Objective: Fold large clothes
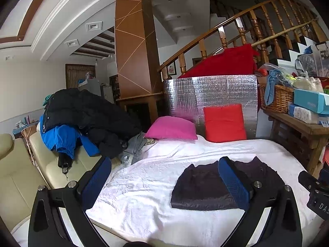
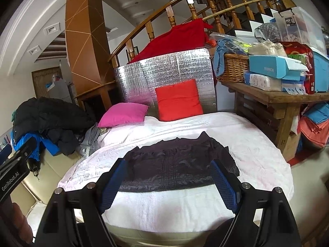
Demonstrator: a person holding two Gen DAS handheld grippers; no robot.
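The dark garment (image 2: pixel 176 164) lies folded flat on the near bed (image 2: pixel 257 144); 2 grippers, left (image 1: pixel 164 183) and right (image 2: pixel 170 185), hover above it, jaws apart, gripping nothing, likely between folds.

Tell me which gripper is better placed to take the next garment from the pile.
Probably the left. The left gripper is open and sits nearer the clothes pile on the sofa; the right gripper, also open, is centred over the folded dark garment.
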